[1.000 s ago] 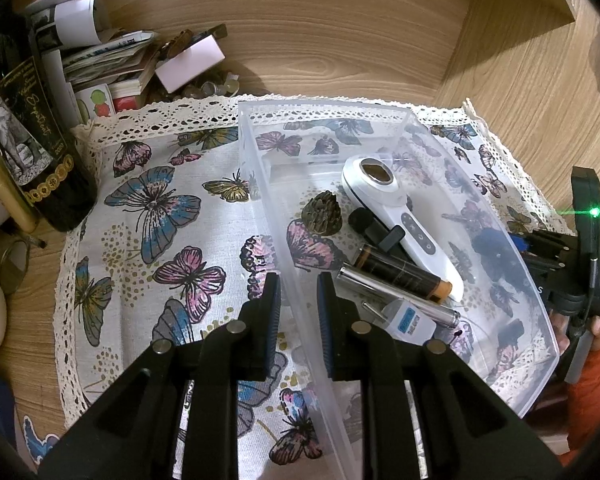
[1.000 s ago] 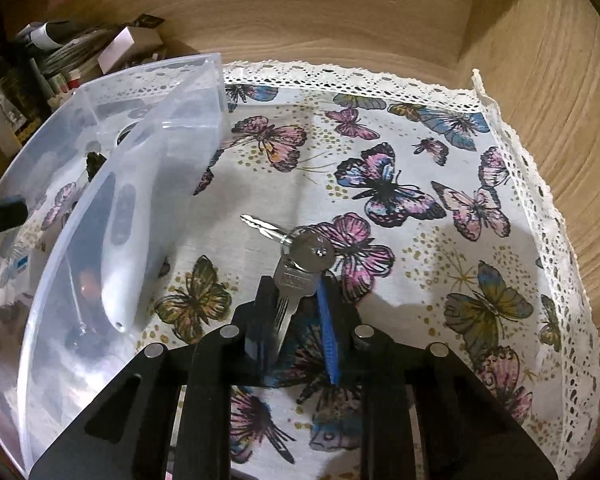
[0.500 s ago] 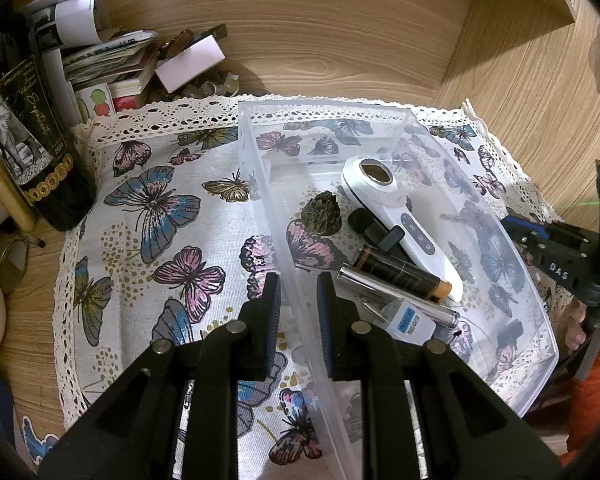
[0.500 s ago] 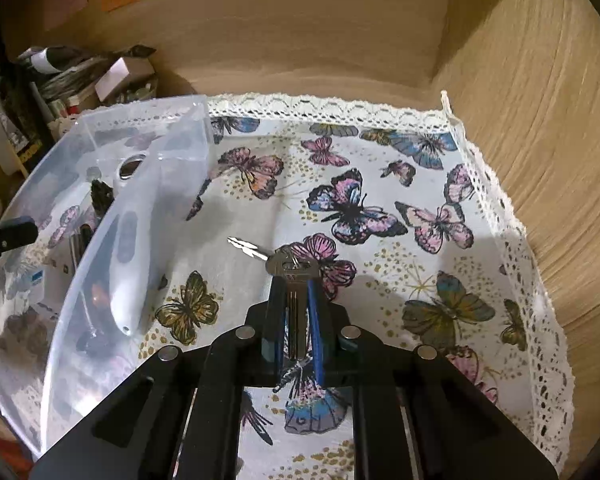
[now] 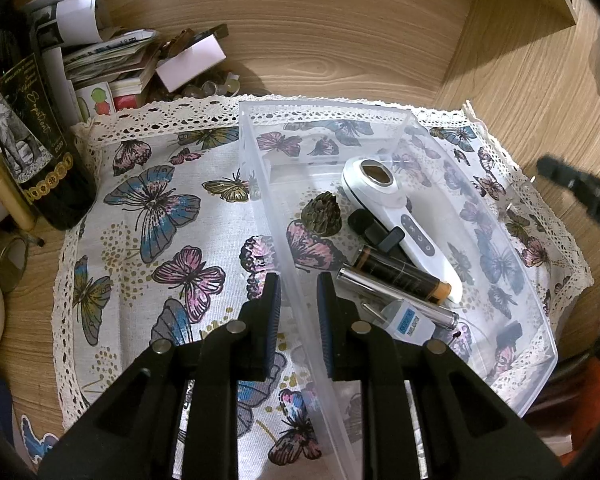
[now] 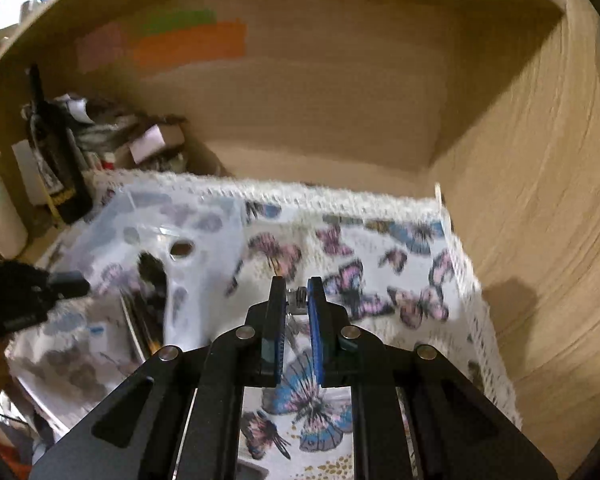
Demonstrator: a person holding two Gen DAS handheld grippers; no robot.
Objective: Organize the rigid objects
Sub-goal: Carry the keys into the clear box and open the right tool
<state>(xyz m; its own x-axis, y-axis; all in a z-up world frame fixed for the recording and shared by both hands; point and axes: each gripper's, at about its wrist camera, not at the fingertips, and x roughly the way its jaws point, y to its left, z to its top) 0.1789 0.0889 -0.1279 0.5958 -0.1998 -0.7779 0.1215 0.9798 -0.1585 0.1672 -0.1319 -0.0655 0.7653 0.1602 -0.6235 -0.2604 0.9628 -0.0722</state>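
Note:
A clear plastic bin sits on the butterfly cloth. In it lie a white handheld device, a dark tube with an orange end, a silver pen, a pine cone and a small labelled item. My left gripper straddles the bin's left wall and is shut on it. My right gripper is shut on a silver key, lifted above the cloth right of the bin. The right wrist view is blurred.
A dark wine bottle stands at the left, with papers and small boxes piled at the back left. Wooden walls close the back and the right side. The right gripper's body shows at the right edge.
My right gripper closed on the key and lifted it off the cloth, rising and tilting up. My left gripper has stayed clamped on the bin wall.

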